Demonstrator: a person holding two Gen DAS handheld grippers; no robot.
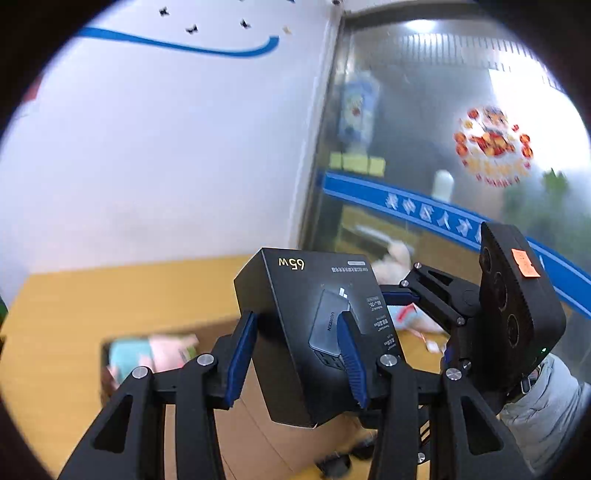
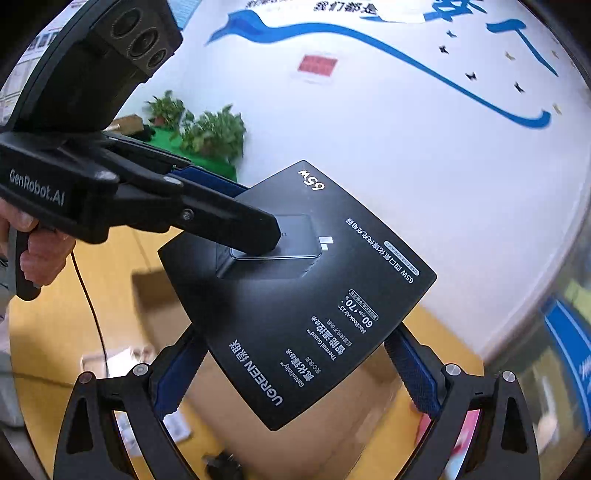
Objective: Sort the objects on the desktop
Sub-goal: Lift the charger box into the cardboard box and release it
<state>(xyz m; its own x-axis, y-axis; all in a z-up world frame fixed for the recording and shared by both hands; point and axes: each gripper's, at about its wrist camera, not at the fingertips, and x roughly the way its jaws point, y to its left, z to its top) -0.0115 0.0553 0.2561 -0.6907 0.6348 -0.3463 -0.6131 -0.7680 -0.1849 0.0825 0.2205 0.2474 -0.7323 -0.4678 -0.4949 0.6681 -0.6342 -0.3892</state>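
Black plastic left gripper [image 1: 297, 354]: blue ribbed pads on fingers [image 1: 242, 356], silver screws behind them. Black right gripper [image 2: 291, 373]: same. Grey quilted sleeve [image 1: 546, 410].

Office or institutional room. White wall [image 2: 369, 147] with painted blue swoosh [image 2: 369, 48], butterfly decals [image 1: 192, 28] and blue lettering. Glass partition [image 1: 424, 122] bearing blue banner [image 1: 424, 210], sticky notes [image 1: 356, 162] and red festive decal [image 1: 493, 142]. Potted plants [image 2: 210, 129] against wall. Yellow-wood surface [image 1: 74, 295] carrying open cardboard box [image 2: 155, 299].
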